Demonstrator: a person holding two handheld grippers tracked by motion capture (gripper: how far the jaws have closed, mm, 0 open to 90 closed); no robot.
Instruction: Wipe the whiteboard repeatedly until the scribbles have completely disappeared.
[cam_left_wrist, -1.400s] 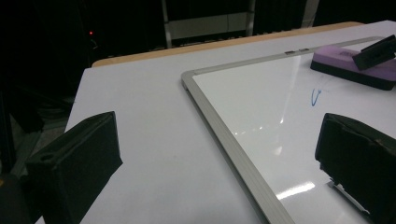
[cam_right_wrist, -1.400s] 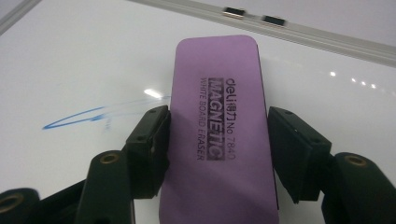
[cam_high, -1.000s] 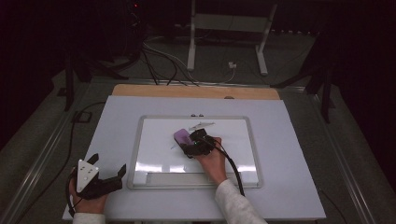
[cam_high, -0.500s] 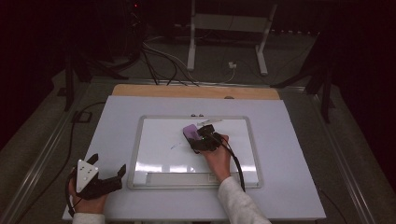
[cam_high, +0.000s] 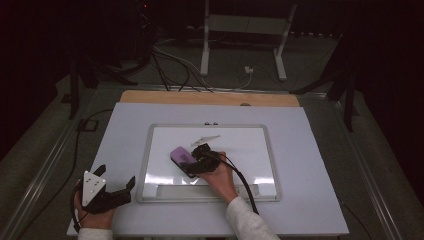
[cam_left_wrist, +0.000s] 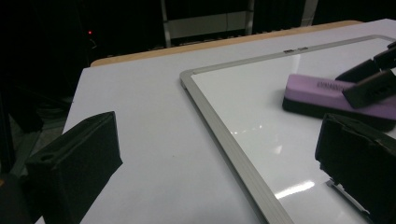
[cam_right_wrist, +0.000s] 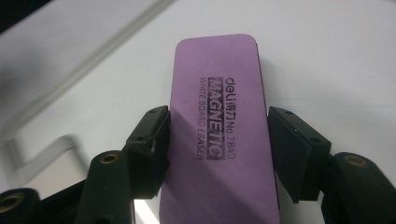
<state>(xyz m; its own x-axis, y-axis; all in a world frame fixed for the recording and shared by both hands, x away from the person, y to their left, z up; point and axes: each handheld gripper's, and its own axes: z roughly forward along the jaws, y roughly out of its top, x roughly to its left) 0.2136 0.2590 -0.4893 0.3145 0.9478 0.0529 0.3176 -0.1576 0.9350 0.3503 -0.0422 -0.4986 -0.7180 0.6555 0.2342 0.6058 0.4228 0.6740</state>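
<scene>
Eraser (cam_high: 181, 155), purple w/ black felt base, sat on the whiteboard (cam_high: 240, 145) at its lower-left-centre, held by the right gripper (cam_high: 197, 161). Vs. 0.5 s earlier it had shifted left and toward the person: it was then up near the board's centre, by the grey smear (cam_high: 205, 138); now that smear lay apart from it, up and to the right. Left gripper (cam_high: 107, 192) hadn't moved, same spot on the desk (cam_high: 310, 200) off the board's lower-left corner. Eraser's long axis ran diagonally in the high view, far end pointing up-left, near end tucked under the right hand (cam_high: 220, 175). In the right gripper view the eraser (cam_right_wrist: 219, 135) ran straight away from the camera, printed top face up, text reading along its length ("MAGNETIC WHITE BOARD ERASER"). Right fingers (cam_right_wrist: 149, 140) were clenched on its two long sides, one pad each side, approx. mid-length. In the left gripper view the eraser (cam_left_wrist: 327, 91) lay flat on the board (cam_left_wrist: 261, 107), w/ the other gripper's fingers (cam_left_wrist: 369, 81) on it. Left gripper's own fingers (cam_left_wrist: 74, 163) were spread wide apart, nothing between them, above the white desk surface (cam_left_wrist: 140, 121) beside the board's frame.
</scene>
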